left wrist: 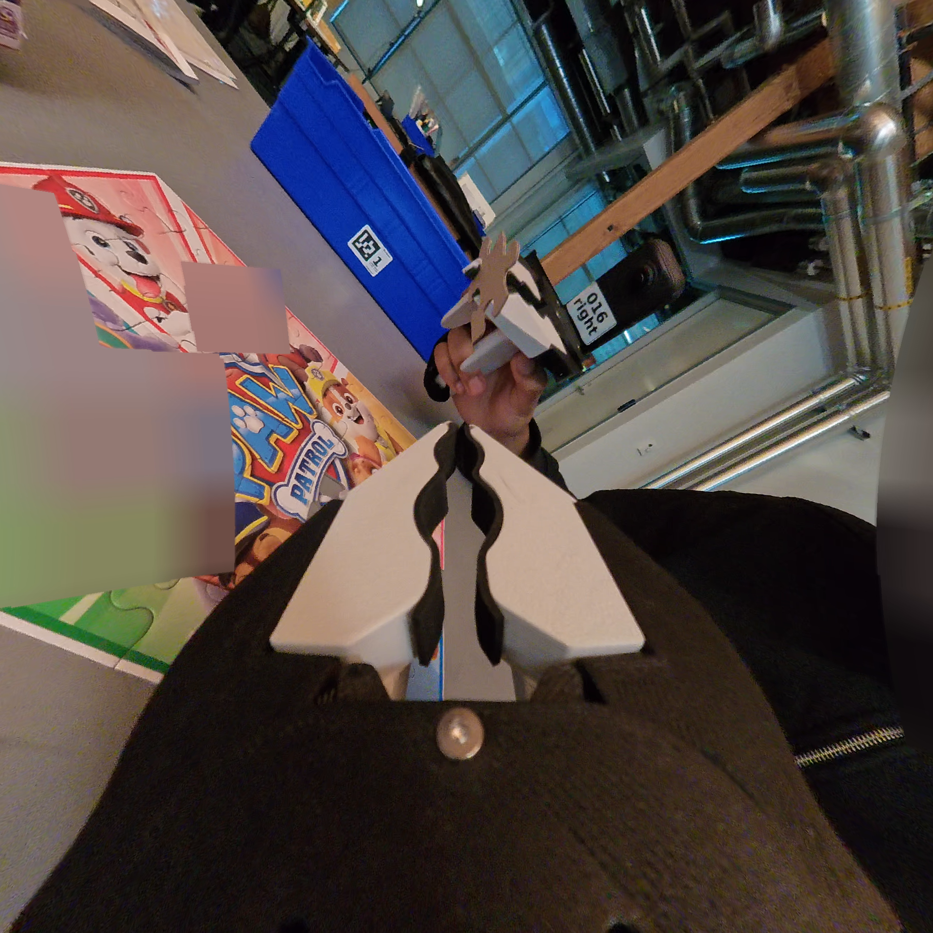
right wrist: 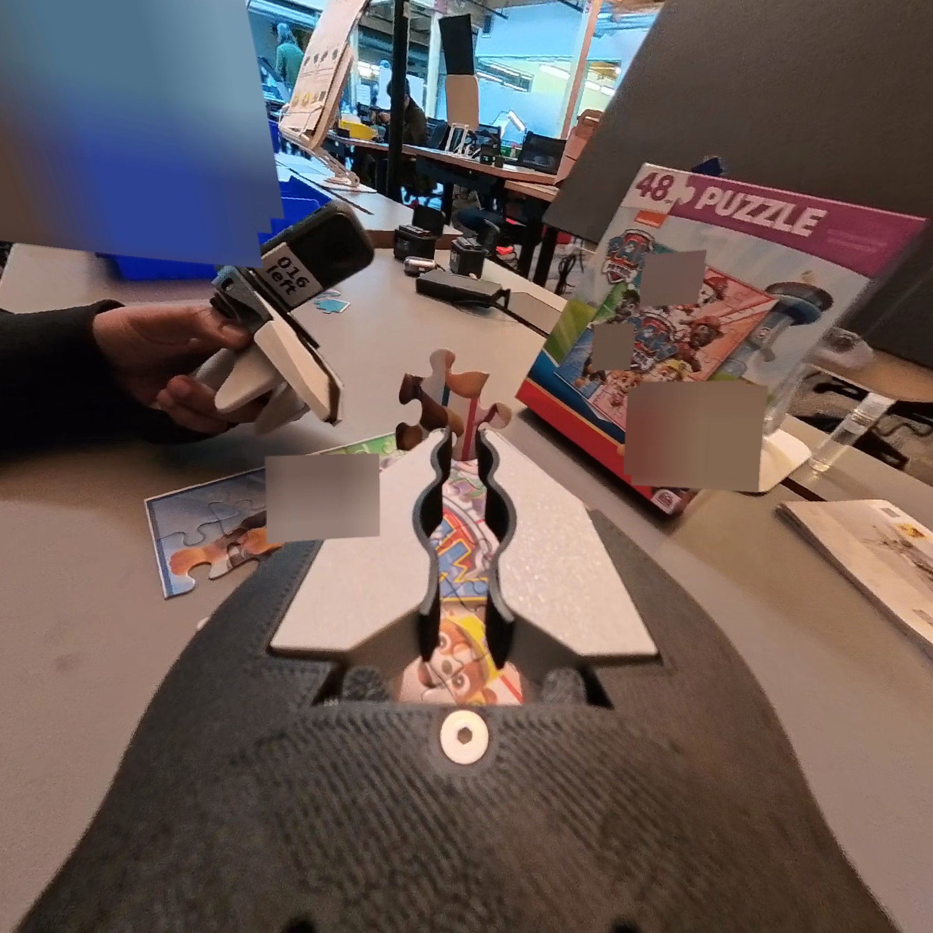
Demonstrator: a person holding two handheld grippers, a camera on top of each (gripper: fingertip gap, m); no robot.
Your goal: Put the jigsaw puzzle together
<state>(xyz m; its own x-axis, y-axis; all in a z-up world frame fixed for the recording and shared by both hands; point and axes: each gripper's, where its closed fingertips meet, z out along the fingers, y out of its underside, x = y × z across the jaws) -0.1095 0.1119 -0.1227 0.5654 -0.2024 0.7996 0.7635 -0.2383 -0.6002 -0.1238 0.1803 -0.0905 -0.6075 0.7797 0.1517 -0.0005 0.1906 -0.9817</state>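
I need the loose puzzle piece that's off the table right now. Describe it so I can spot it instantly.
Start at the big puzzle lying on the grey table, left of the upright puzzle box. Above it, the right tool pinches one piece at its tips. It alone is airborne, upright, brown and white with a red stripe.

Printed lettering is borne (none quoted here) by the puzzle box (right wrist: 747,212) at the worktop's (right wrist: 429,333) right edge, the assembled puzzle (left wrist: 282,419), and a white tag (left wrist: 370,251) on the blue bin (left wrist: 323,166).

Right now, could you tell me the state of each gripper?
Left gripper: closed, holding nothing.
Right gripper: closed on a puzzle piece, held above the table.
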